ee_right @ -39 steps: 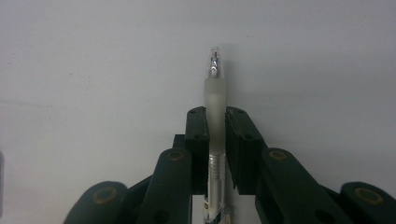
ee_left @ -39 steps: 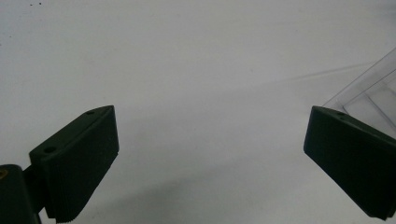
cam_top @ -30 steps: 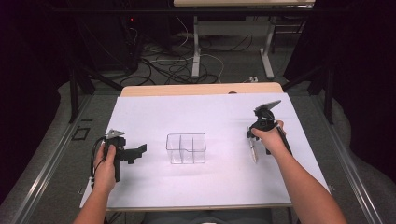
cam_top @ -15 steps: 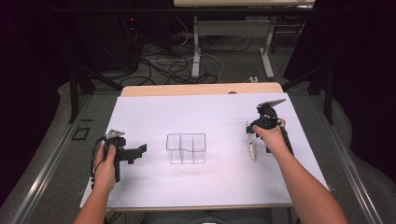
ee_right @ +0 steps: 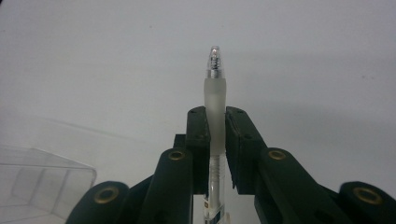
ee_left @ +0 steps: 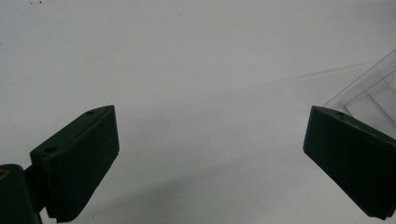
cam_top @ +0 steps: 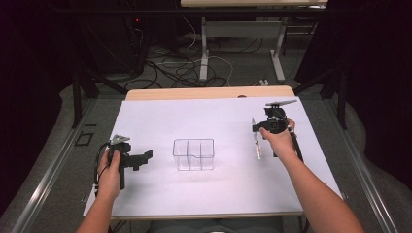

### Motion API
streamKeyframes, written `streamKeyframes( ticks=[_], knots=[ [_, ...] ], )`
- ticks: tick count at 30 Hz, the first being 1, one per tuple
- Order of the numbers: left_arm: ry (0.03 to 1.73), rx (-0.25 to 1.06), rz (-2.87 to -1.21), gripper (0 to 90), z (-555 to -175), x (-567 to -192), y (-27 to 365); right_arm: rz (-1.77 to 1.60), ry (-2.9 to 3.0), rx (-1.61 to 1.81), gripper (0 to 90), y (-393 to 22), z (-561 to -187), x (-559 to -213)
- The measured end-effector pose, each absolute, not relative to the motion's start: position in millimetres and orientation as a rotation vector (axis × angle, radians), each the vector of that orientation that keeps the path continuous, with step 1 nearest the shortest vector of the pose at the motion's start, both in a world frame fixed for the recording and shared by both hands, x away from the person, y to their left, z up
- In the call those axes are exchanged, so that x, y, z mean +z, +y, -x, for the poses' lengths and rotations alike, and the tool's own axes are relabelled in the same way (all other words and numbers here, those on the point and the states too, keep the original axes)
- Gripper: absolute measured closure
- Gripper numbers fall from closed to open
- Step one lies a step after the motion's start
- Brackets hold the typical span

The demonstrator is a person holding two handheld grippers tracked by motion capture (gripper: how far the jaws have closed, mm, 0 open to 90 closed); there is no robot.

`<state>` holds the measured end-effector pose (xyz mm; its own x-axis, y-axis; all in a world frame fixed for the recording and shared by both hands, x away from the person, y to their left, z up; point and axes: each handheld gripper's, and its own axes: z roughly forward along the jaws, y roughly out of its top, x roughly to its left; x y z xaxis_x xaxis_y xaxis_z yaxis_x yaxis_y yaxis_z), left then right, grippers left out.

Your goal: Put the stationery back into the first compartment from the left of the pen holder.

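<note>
A clear plastic box [cam_top: 194, 154] with several compartments stands in the middle of the white table top [cam_top: 204, 119]. To its right, my right gripper [cam_top: 256, 127] is shut on a clear pen [cam_top: 257, 146], which hangs lengthwise below the jaws just above the table. In the right gripper view the pen [ee_right: 215, 88] sticks out past the closed jaws of the gripper [ee_right: 215, 128], tip forward, and the box [ee_right: 39, 186] lies at the lower left. To the left of the box, my left gripper [cam_top: 145, 158] is held open and points toward it. Its jaws [ee_left: 210, 158] stand wide apart with nothing between them, the box corner [ee_left: 373, 91] beyond the right one.
The table's wooden far edge [cam_top: 209, 92] borders a floor with tangled cables [cam_top: 184, 68] and the legs of another desk [cam_top: 204, 48]. Metal rails run along both sides of the table. Bare white surface surrounds the box.
My right hand has lifted the pen off the table and drawn it slightly away from me. The left hand and the box have stayed put.
</note>
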<state>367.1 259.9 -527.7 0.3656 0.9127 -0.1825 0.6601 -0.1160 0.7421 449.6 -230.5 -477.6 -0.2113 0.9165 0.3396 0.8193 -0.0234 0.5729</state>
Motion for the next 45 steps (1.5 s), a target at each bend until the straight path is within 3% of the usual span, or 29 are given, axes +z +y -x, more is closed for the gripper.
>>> streamKeyframes(
  ticks=[21,31,38,45],
  knots=[
    [1.372,0.415,-1.821,3.9,-366,-525,261,-1.602,2.167,1.238,80.1,-172,-430,-444],
    [1.354,0.408,-1.696,4.5,-363,-502,254,-1.429,2.144,1.332,80.1,-157,-411,-430],
    [1.231,0.400,-1.712,3.1,-357,-481,238,-1.345,2.142,1.372,80.1,-151,-399,-425],
    [1.139,0.350,-1.732,16.6,-348,-469,209,-1.262,2.135,1.407,80.1,-148,-385,-425]
  ],
)
